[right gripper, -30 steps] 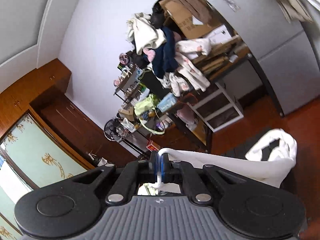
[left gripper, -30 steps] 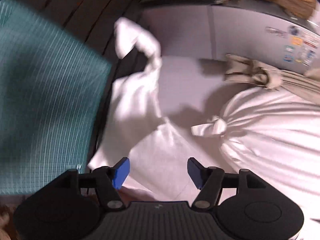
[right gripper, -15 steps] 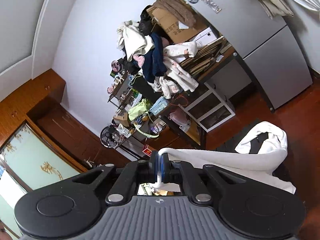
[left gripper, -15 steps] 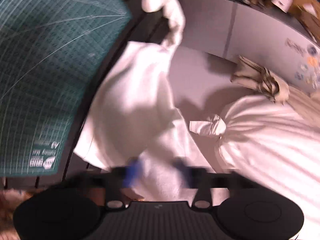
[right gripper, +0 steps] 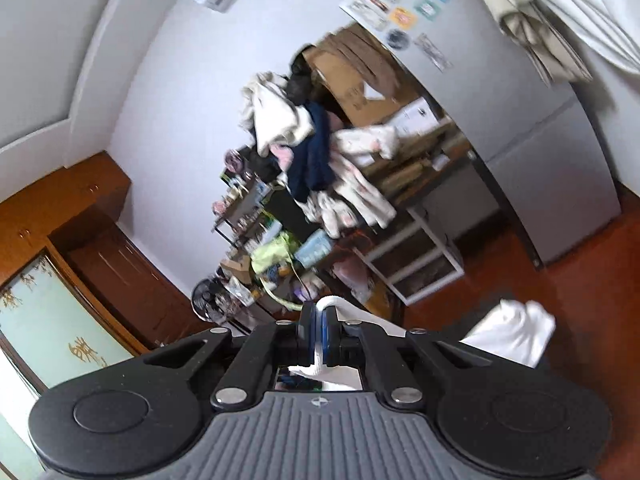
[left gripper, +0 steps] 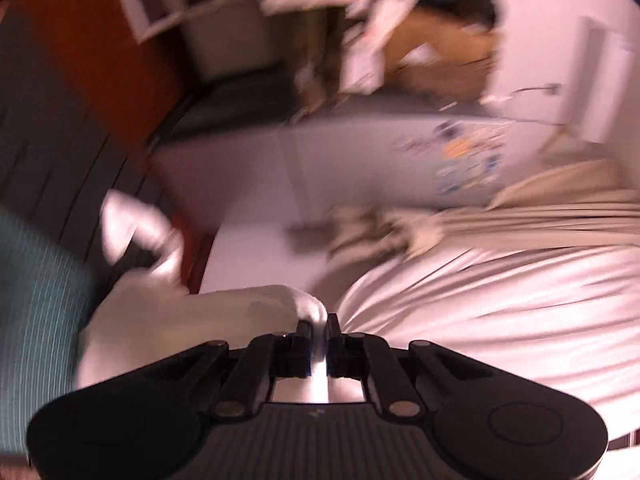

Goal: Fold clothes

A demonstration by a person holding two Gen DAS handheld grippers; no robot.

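Observation:
A white garment (left gripper: 192, 312) hangs from my left gripper (left gripper: 318, 326), which is shut on a fold of it; the cloth trails down to the left over the green cutting mat (left gripper: 36, 300). This left wrist view is blurred by motion. In the right wrist view, my right gripper (right gripper: 319, 322) is shut on another edge of the same white garment (right gripper: 512, 332), which stretches right and bunches low at the right. Both grippers are raised, with the cloth held between them.
A grey refrigerator (right gripper: 532, 152) with stickers stands at the right. Beside it, a cluttered desk (right gripper: 424, 176) carries heaped clothes (right gripper: 320, 148) and cardboard boxes. White curtain fabric (left gripper: 500, 312) fills the lower right of the left wrist view. The floor (right gripper: 592, 272) is reddish wood.
My left gripper went from open to shut on the white garment, then swung upward. My right gripper kept its hold and tilted slightly.

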